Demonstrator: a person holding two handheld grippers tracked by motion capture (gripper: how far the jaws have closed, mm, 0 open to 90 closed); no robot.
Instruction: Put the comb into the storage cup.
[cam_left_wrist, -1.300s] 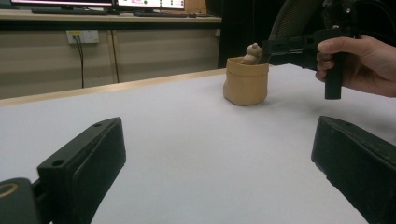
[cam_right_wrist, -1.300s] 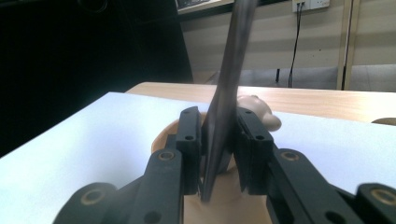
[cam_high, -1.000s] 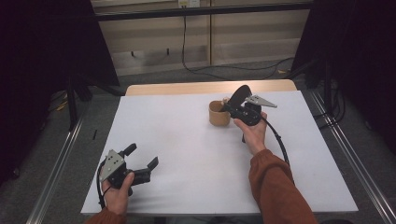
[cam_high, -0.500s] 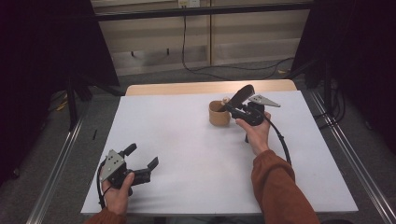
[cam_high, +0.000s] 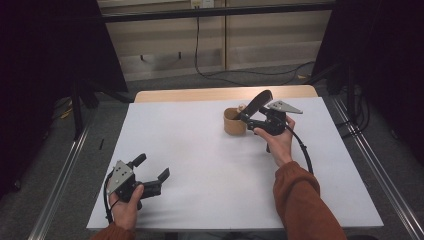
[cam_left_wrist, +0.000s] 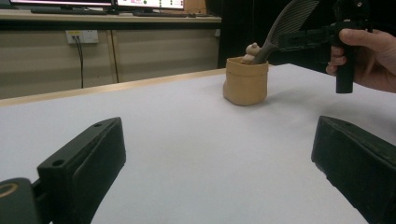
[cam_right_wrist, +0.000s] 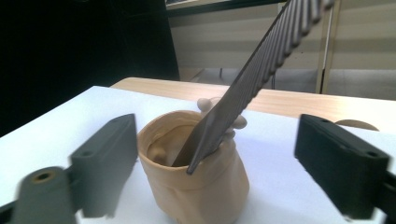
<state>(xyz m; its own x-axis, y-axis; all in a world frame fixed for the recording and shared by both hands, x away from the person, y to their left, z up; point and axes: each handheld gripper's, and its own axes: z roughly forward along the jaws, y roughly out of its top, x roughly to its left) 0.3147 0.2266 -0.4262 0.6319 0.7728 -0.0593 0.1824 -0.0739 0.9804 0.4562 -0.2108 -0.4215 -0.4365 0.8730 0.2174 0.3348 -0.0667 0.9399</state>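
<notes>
A tan soft cup (cam_high: 233, 123) stands on the white table at the back right. A dark ribbed comb (cam_high: 258, 101) leans out of it toward the right, with a small beige rounded piece (cam_right_wrist: 206, 104) beside it in the cup (cam_right_wrist: 196, 191). My right gripper (cam_high: 245, 117) is level at the cup's right side; its jaws have just been opening and stand open, with the comb (cam_right_wrist: 254, 77) between them and untouched. My left gripper (cam_high: 152, 167) rests open at the table's front left, nothing between its jaws. From there, the cup (cam_left_wrist: 246, 83) and comb (cam_left_wrist: 290, 19) lie far ahead.
The white sheet (cam_high: 200, 160) covers the table, with a bare wooden strip (cam_high: 200, 94) along the far edge. Metal rails (cam_high: 370, 160) run along both sides on the floor. A cable (cam_high: 300, 145) trails from the right gripper over the table.
The right gripper's jaws have spread apart off the comb, which stays leaning in the cup. The left hand has not moved.
</notes>
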